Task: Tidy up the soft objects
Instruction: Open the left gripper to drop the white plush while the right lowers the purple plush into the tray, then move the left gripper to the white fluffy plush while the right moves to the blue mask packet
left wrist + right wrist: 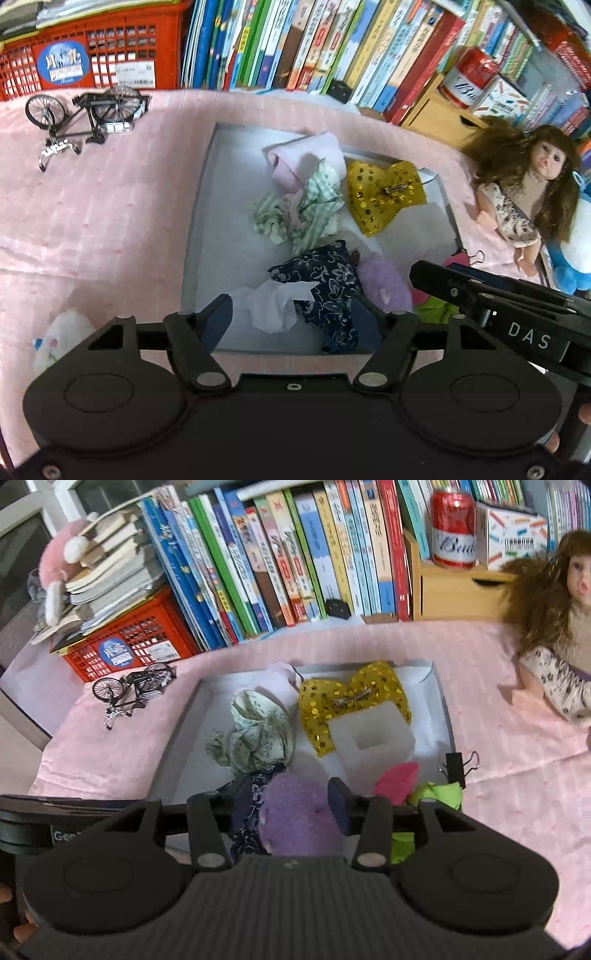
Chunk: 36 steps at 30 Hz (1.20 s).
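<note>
Nearest us, our left gripper (295,314) stands wide, its pads clear of the navy floral cloth (328,284) and crumpled white tissue (273,306) lying between them. Our right gripper (280,801) is parted too, a fuzzy lilac plush (299,812) sitting between its fingers; we cannot tell whether they touch it. All lie in the shallow grey cardboard tray (199,221) on the pink cloth. Farther in are a green checked rag (299,210) and a yellow sequinned heart (384,195). Beyond stand upright books (295,40).
</note>
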{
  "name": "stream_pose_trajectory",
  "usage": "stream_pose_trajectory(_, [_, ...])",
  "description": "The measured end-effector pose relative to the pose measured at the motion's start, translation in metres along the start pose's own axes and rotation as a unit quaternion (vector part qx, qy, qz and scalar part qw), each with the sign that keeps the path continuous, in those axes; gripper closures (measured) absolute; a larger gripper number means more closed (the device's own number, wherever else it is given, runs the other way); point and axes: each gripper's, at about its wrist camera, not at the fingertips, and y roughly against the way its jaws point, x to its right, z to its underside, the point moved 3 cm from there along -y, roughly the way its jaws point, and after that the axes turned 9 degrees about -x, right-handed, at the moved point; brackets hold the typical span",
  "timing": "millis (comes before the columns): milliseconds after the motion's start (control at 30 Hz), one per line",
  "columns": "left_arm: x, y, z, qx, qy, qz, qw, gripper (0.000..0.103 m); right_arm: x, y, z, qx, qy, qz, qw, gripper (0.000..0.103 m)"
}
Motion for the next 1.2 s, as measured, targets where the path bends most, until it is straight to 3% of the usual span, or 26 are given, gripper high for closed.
stream_pose_trajectory(467, [-0.010,0.062,0.047,0.085,-0.052,-0.020,0.9948,0.024,-0.028,0.054,0.041,0.061,0.070,-0.015,0.996,0.028])
stream_pose_trajectory(867, [-0.030,0.093,0.109,0.179,-0.101,-0.079,0.9755,0.016,-0.051,0.069,0.107,0.116,0.109,-0.040,0.987,0.022])
stream_pose_trajectory(1200, [-0.047,0.097,0.141,0.214,-0.117,-0.093,0.9654,0.010,-0.079,0.076,0.162,0.179,0.139,-0.033,0.973,0.017])
